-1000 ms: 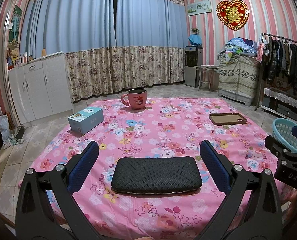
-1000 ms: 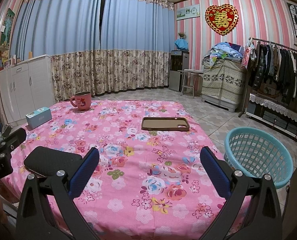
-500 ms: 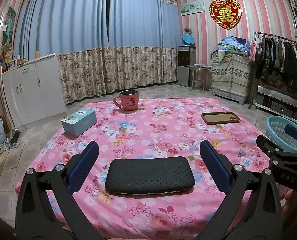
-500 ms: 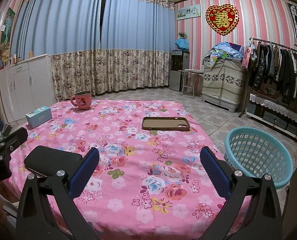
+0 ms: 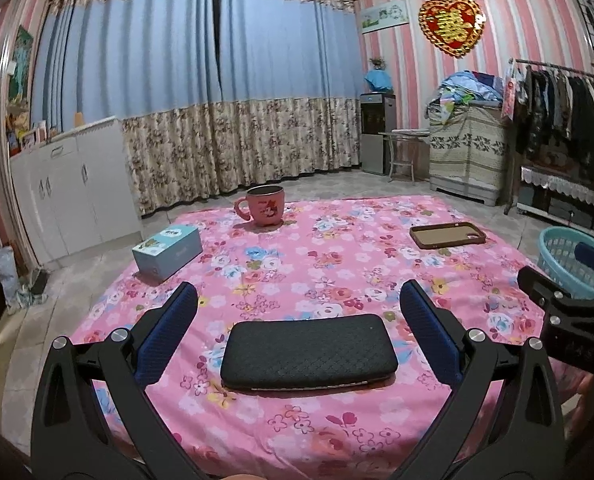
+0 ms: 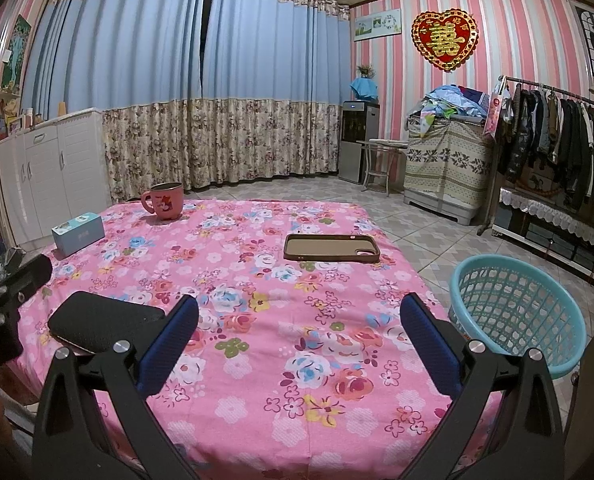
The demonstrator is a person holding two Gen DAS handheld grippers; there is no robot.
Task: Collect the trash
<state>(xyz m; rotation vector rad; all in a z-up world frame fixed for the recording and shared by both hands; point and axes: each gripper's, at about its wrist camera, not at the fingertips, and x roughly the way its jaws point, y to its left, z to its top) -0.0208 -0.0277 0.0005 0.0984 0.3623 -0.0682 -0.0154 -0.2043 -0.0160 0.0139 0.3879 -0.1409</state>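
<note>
Both the left tongs and right tongs gape empty over a pink floral tabletop in a pink-striped, blue-curtained room.

The tablecloth is pink, printed all over with flowers in white, blue, red and yellow. On it lies a black case with a quilted diamond texture, a pink mug bearing a red cartoon figure (too small to make out), a light blue box with a white oval on top, and a phone case with a dark brown rim and tan inside. The basket is turquoise with an open lattice. The gripper fingers are black with dark blue pads. The curtains are plain blue above, beige floral below; the wall is striped pink and white.
</note>
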